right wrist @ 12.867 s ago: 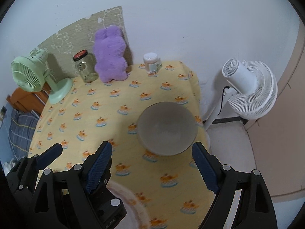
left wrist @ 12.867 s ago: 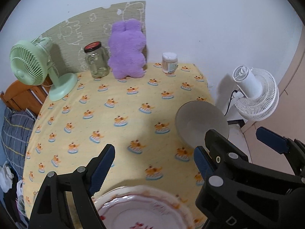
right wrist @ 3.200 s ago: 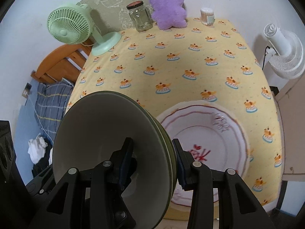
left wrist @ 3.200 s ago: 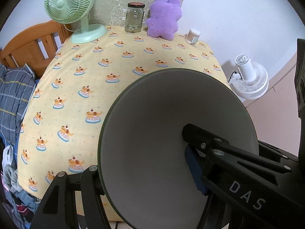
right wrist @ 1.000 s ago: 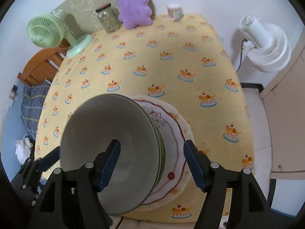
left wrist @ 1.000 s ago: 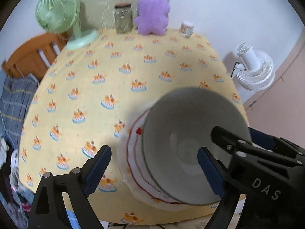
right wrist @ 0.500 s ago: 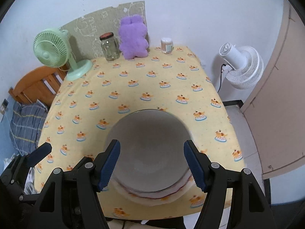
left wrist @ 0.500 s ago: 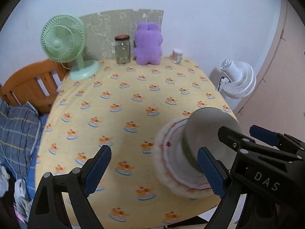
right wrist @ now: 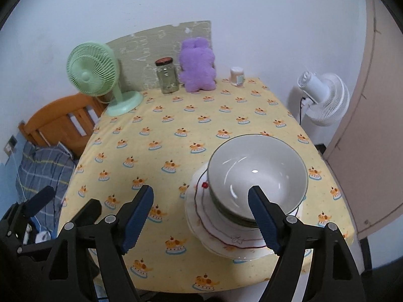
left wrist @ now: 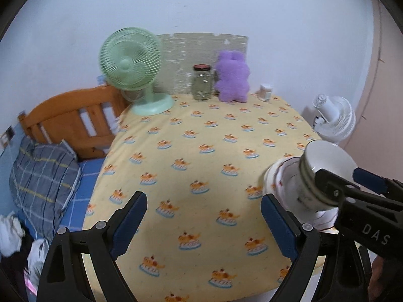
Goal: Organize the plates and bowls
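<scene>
One grey glazed bowl [left wrist: 325,173] sits on one white red-rimmed plate [left wrist: 277,176] at the counter's [left wrist: 201,166] right edge; the left gripper [left wrist: 201,224] gapes wide, empty.

One bowl [right wrist: 257,173], one plate [right wrist: 226,231]; the right gripper [right wrist: 201,216] is opening, gripping nothing.

We see a plain white wall [right wrist: 252,5] at the far side of the room. A table with a yellow cloth [right wrist: 201,115] stands against it. At the far edge of the table stand a green fan [right wrist: 93,75], a glass jar [right wrist: 166,79], a purple plush toy [right wrist: 197,65] and a small pot [right wrist: 236,76]. A patterned mat [right wrist: 161,42] leans on the wall behind them. To the left are a wooden bed frame [left wrist: 75,118] and a checked pillow [left wrist: 42,176]. To the right, a white fan [right wrist: 325,98] stands near a beige door [right wrist: 375,125].
</scene>
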### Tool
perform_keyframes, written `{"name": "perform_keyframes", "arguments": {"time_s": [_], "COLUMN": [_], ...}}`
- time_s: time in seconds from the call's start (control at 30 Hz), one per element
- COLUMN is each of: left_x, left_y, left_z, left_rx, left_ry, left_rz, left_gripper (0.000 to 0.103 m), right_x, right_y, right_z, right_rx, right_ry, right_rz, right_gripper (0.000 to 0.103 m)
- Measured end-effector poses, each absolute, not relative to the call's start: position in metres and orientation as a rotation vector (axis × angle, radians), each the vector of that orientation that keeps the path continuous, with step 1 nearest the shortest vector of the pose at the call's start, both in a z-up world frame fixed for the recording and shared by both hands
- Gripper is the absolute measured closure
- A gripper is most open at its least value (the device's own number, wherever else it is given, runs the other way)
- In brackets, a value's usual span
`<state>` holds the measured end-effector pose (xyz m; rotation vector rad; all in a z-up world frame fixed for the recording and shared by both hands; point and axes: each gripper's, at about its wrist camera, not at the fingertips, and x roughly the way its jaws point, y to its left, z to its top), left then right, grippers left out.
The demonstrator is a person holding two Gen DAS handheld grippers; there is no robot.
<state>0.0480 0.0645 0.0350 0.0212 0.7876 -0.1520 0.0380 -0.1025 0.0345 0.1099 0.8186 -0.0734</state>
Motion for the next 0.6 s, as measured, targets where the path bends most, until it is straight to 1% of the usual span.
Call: {"name": "perform_keyframes", "arguments": {"time_s": [0.33,0.6], "left_x": [0.005,-0.019], "left_y": [0.078,0.083], "left_z": [0.005,0.004], "left_rx": [-0.001,-0.014], "left_ry": [0.722,0.667], "left_rz": [-0.085,-0.095], "left_gripper": [0.009,0.005], "right_x": [-0.006,-0.035], "right_y": [-0.094,-0.092], "right_z": [-0.003,-0.012], "right_rx": [0.080,0.074], "right_ry": [0.747,0.701], "right_rz": [-0.066,-0.079], "right_gripper": [0.019,0.017]}}
